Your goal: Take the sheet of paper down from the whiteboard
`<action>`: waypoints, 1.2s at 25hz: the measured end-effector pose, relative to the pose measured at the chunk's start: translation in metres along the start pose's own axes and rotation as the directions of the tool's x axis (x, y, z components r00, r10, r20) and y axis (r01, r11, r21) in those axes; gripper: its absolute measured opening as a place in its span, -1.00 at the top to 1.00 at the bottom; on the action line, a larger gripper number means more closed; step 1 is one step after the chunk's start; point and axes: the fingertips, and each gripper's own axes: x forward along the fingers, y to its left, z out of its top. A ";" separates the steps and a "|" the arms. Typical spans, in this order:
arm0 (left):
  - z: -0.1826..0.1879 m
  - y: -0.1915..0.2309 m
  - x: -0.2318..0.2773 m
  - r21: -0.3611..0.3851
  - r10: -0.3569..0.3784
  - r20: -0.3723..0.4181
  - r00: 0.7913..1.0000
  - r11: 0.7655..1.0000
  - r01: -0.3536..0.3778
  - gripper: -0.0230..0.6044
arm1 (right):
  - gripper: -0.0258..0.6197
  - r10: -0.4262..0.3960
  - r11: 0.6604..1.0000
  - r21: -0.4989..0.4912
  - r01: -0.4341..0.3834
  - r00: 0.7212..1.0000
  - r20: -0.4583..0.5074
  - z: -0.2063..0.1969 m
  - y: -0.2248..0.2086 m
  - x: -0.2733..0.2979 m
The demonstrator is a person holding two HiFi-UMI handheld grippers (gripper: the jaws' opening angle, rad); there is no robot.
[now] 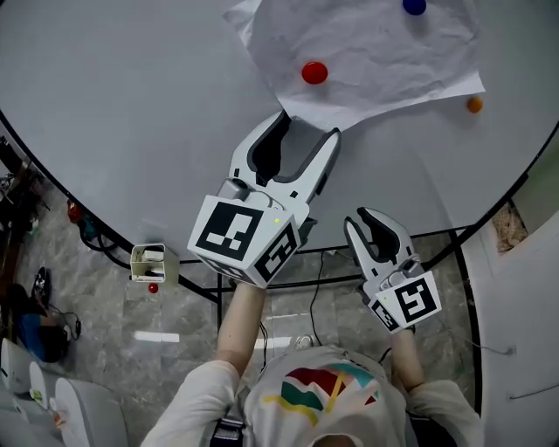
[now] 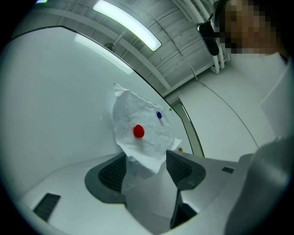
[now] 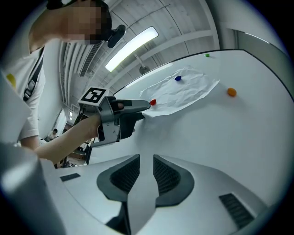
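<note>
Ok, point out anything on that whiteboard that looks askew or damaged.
The white sheet of paper is heavily crumpled and hangs tilted on the whiteboard, pinned by a round red magnet and a round blue magnet. Its lower corner sits between the open left tongs. A small orange magnet beside it holds nothing.

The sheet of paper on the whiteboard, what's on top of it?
A red magnet and a blue magnet sit on the sheet of paper; an orange magnet is off it, on the bare whiteboard. The board behind the paper is covered.
</note>
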 end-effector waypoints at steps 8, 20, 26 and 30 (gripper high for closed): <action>-0.011 -0.004 -0.001 -0.040 -0.006 -0.006 1.000 0.999 0.006 -0.05 | 0.69 0.038 0.999 -0.019 -0.038 0.999 0.012 0.002 0.001 0.001; -0.010 0.004 -0.007 0.026 0.095 -0.001 0.995 0.995 -0.095 0.68 | 0.69 0.054 0.998 -0.025 -0.054 0.999 -0.005 -0.003 0.003 -0.001; -0.014 0.006 -0.007 0.035 0.109 -0.008 0.994 0.993 -0.108 0.70 | 0.69 0.067 0.995 -0.079 -0.064 0.997 0.034 0.017 0.001 0.005; -0.021 0.002 -0.006 -0.020 0.070 -0.030 0.997 0.997 -0.070 0.69 | 0.69 0.078 0.994 -0.084 -0.074 0.996 0.051 0.023 0.004 0.005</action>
